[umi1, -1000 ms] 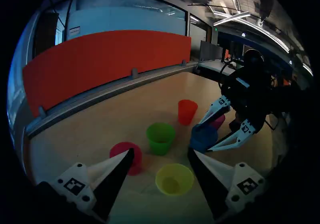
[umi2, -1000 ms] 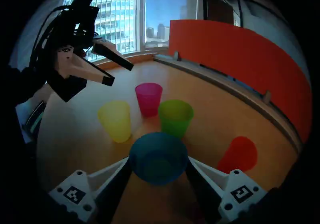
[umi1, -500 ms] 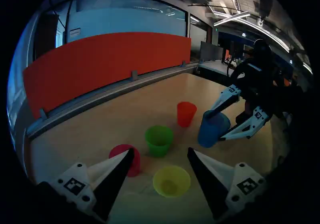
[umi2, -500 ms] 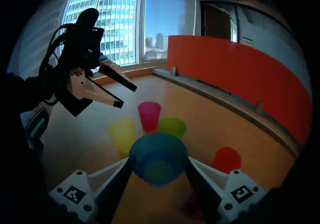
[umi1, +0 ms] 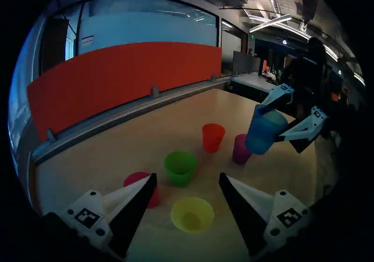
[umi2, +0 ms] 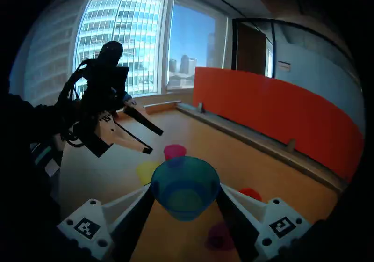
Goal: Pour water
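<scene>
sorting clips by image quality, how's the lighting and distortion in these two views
Left gripper view: dim and bluish overall; the orange partition bows with the fisheye curve; the ceiling light strips glare. Right gripper view: bright windows backlight the left gripper into near silhouette, while the blue cup up close reads clearly.

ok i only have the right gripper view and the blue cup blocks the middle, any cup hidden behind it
Observer: Yes. The left gripper view shows a green cup standing upright between the pink cup and the red cup.
Operator: and what's nearest the left gripper
Observer: The yellow cup, standing on the table just ahead of the left gripper, whose open fingers do not touch it.
</scene>
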Tool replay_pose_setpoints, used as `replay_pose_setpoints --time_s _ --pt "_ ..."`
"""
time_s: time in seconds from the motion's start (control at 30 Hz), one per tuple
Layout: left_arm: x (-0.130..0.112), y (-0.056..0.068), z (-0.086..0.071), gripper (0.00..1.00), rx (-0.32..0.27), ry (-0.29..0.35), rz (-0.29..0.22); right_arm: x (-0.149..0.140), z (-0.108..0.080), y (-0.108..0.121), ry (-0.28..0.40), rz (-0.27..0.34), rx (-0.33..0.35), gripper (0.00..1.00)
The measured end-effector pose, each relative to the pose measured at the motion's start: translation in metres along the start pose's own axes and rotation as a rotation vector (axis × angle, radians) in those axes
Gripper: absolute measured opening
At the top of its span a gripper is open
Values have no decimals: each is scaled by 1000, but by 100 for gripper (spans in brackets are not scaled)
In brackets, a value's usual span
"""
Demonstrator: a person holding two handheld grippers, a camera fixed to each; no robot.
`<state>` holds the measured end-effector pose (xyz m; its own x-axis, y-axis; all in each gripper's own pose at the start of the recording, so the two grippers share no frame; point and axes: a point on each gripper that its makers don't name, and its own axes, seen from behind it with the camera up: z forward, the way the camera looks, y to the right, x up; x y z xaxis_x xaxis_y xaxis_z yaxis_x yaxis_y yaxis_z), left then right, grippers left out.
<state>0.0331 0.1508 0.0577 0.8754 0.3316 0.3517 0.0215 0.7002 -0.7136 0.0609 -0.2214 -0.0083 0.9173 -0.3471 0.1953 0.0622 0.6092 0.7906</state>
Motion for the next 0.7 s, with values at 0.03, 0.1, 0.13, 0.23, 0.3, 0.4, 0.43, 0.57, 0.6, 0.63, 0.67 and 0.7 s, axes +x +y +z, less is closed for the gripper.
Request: replay_pose_setpoints --time_s 0.03,0.1,0.13,0.23,0.3,0.4,0.43,0.57,0.6,0.63,0.67,0.7 --pt "0 1 0 99 -1 2 -2 3 -3 -2 12 0 1 89" --pt "1 3 0 99 -3 5 -5 9 -9 -5 32 -2 2 89" --pt "2 5 0 99 -5 8 -7 12 -11 -6 41 -4 2 89" --pt "3 9 -1 99 -10 11 -9 18 -17 -10 65 -9 3 89" --pt "4 10 -1 99 -12 11 -8 22 -20 -12 78 -11 5 89" --pt "4 11 -1 99 -9 7 -3 30 -25 -15 102 -7 12 90" --pt "4 11 0 99 -8 6 -3 33 -26 -15 112 -4 13 90" --pt "3 11 1 99 -9 3 -5 41 -31 -16 144 1 17 90" --pt "3 10 1 99 -9 3 -6 42 -31 -16 150 2 17 90" --pt "3 10 2 99 -10 3 -8 43 -32 -15 155 3 17 90" --pt "3 10 2 99 -11 3 -10 44 -32 -15 158 4 18 90" --pt "3 10 3 99 -12 2 -12 45 -33 -15 162 4 18 90"
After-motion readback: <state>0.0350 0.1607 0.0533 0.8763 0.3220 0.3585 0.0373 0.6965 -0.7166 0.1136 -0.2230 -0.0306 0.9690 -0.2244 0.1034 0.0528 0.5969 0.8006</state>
